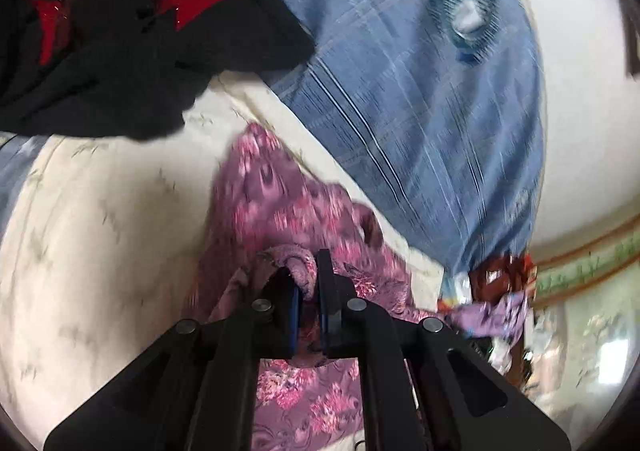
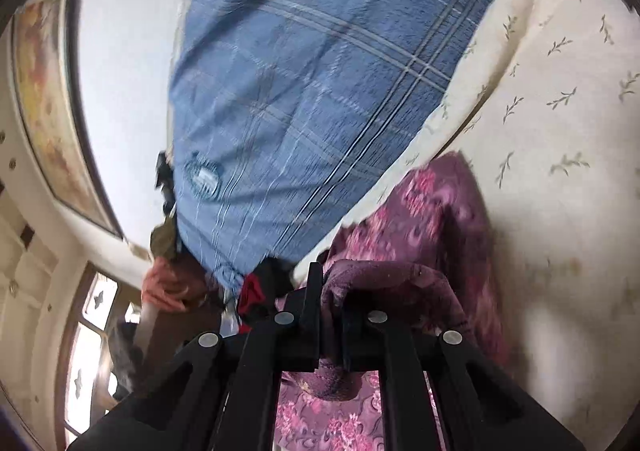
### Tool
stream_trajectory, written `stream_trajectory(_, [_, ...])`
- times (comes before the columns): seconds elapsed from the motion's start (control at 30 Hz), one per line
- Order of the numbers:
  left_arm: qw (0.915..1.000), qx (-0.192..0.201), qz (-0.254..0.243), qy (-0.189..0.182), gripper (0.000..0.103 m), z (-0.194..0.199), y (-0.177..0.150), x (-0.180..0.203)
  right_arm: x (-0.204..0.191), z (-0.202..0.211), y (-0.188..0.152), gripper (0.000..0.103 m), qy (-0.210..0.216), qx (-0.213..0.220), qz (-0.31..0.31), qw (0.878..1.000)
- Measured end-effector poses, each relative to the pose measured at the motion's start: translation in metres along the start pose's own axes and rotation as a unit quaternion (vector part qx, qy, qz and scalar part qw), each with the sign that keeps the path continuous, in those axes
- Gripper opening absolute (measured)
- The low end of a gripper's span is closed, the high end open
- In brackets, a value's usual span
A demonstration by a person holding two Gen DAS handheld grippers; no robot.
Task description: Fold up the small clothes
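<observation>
A small purple garment with pink flowers (image 1: 280, 203) lies on the cream bed sheet (image 1: 100, 231). My left gripper (image 1: 306, 279) is shut on a bunched edge of it, with cloth pinched between the jaws. In the right wrist view the same floral garment (image 2: 432, 211) runs up from my right gripper (image 2: 332, 283), which is shut on another bunched edge of it. The cloth hangs over the right finger and hides it. Both views are blurred by motion.
A blue plaid pillow (image 1: 420, 83) lies beside the garment and also shows in the right wrist view (image 2: 312, 71). A red and black garment (image 1: 120, 31) lies at the upper left. More clothes (image 1: 496, 291) sit past the pillow. White wall (image 2: 128, 51) with a framed picture (image 2: 44, 91).
</observation>
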State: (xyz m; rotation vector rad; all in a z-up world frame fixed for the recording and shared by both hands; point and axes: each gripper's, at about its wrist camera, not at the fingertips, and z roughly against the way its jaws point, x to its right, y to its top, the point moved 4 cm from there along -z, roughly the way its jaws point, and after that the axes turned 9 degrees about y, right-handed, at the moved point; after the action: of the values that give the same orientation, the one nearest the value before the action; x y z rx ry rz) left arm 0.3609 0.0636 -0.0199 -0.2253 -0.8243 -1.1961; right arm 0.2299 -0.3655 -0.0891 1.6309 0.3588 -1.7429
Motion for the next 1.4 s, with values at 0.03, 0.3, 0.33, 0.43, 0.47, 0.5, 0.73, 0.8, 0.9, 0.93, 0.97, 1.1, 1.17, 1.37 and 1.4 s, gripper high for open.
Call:
stream_trajectory(0.03, [1.0, -0.002, 0.008, 0.003, 0.005, -0.007, 0.007, -0.002, 0.006, -0.003, 0.006, 0.01, -0.001, 0.006, -0.009, 1.0])
stream_trajectory(0.3, [0.9974, -0.043, 0.043, 0.04, 0.006, -0.06, 0.035, -0.013, 0.036, -0.02, 0.027, 0.015, -0.023, 0.015, -0.026, 0.999])
stream_trajectory(0.33, [0.9972, -0.043, 0.052, 0.03, 0.006, -0.059, 0.038, -0.013, 0.035, -0.021, 0.028, 0.018, -0.015, 0.015, -0.026, 0.999])
stream_trajectory(0.43, [0.993, -0.043, 0.107, -0.028, 0.02, -0.055, 0.046, -0.018, 0.04, -0.016, 0.039, 0.037, 0.017, 0.047, -0.059, 0.997])
stream_trajectory(0.47, [0.9906, -0.042, 0.124, -0.039, 0.031, -0.055, 0.049, -0.021, 0.044, -0.011, 0.044, 0.043, 0.023, 0.068, -0.074, 0.995])
stream_trajectory(0.5, [0.9885, -0.04, 0.139, -0.045, 0.035, -0.054, 0.051, -0.024, 0.046, -0.007, 0.047, 0.045, 0.022, 0.082, -0.081, 0.993])
stream_trajectory(0.73, [0.9873, 0.018, 0.155, -0.027, 0.066, -0.014, 0.062, -0.042, 0.049, 0.014, 0.059, 0.053, -0.001, 0.113, -0.083, 0.99])
stream_trajectory(0.8, [0.9924, 0.012, 0.123, 0.008, 0.066, -0.012, 0.058, -0.04, 0.043, 0.014, 0.055, 0.058, -0.022, 0.095, -0.06, 0.993])
stream_trajectory(0.9, [0.9962, -0.006, 0.075, 0.044, 0.066, -0.022, 0.051, -0.033, 0.037, 0.005, 0.045, 0.06, -0.08, 0.051, -0.018, 0.995])
stream_trajectory(0.93, [0.9968, -0.014, 0.058, 0.053, 0.066, -0.027, 0.049, -0.029, 0.035, 0.001, 0.042, 0.06, -0.096, 0.04, -0.006, 0.995])
stream_trajectory(0.97, [0.997, -0.025, 0.037, 0.063, 0.066, -0.034, 0.047, -0.023, 0.035, -0.002, 0.04, 0.061, -0.11, 0.032, 0.005, 0.993])
stream_trajectory(1.1, [0.9932, -0.047, -0.041, 0.099, 0.066, -0.053, 0.041, -0.004, 0.029, -0.022, 0.042, 0.065, -0.155, 0.011, 0.053, 0.986])
stream_trajectory(1.17, [0.9872, -0.059, -0.079, 0.126, 0.066, -0.062, 0.039, 0.001, 0.029, -0.04, 0.047, 0.065, -0.18, -0.007, 0.069, 0.981])
stream_trajectory(1.37, [0.9728, -0.03, -0.15, 0.174, 0.006, -0.069, 0.036, 0.02, 0.024, -0.08, 0.051, 0.005, -0.246, -0.049, 0.153, 0.956])
stream_trajectory(1.4, [0.9756, -0.011, -0.148, 0.161, 0.006, -0.061, 0.036, 0.023, 0.016, -0.083, 0.05, 0.006, -0.238, -0.053, 0.168, 0.955])
